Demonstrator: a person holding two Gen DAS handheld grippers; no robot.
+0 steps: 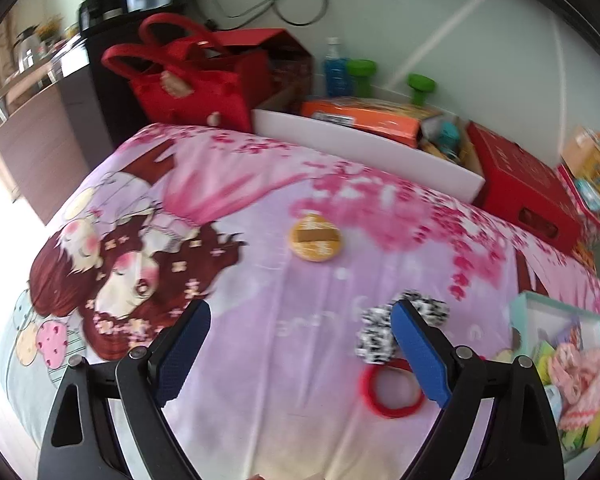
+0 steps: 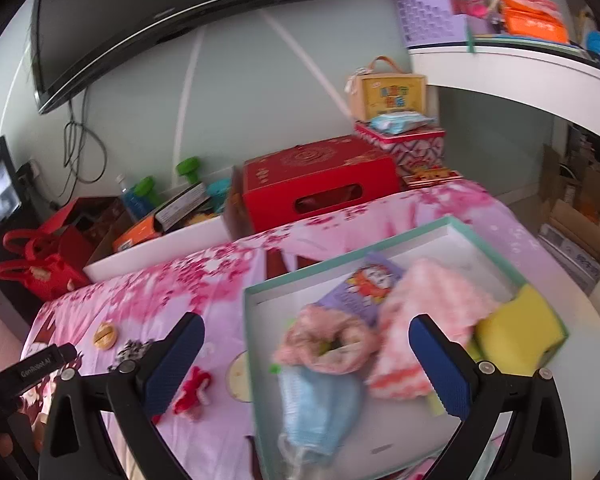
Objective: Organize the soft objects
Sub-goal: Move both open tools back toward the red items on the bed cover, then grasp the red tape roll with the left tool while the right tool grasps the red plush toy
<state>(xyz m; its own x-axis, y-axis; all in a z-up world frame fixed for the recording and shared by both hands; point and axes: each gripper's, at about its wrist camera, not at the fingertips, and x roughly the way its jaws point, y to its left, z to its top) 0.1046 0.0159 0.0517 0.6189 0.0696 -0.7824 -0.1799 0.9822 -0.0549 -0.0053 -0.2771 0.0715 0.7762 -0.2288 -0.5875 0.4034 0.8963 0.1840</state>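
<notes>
On the pink cartoon bedspread (image 1: 284,288) lie an orange round puff (image 1: 315,237), a black-and-white scrunchie (image 1: 376,336) and a red hair ring (image 1: 392,392). My left gripper (image 1: 300,306) hangs open above the sheet, its right finger over the scrunchie and nothing between the pads. In the right wrist view, my right gripper (image 2: 306,322) stands open over a teal-rimmed box (image 2: 249,320). Inside the box are a pink scrunchie (image 2: 328,344), a blue face mask (image 2: 320,404), a pink-white cloth (image 2: 420,328), a yellow sponge (image 2: 520,324) and a purple packet (image 2: 364,288). A red hair tie (image 2: 192,392) lies left of the box.
Behind the bed are a red handbag (image 1: 188,80), a white tray (image 1: 364,148) with orange packs, and a red gift box (image 2: 320,184). A television (image 2: 180,12) hangs on the wall and a white shelf (image 2: 520,68) juts out at the right.
</notes>
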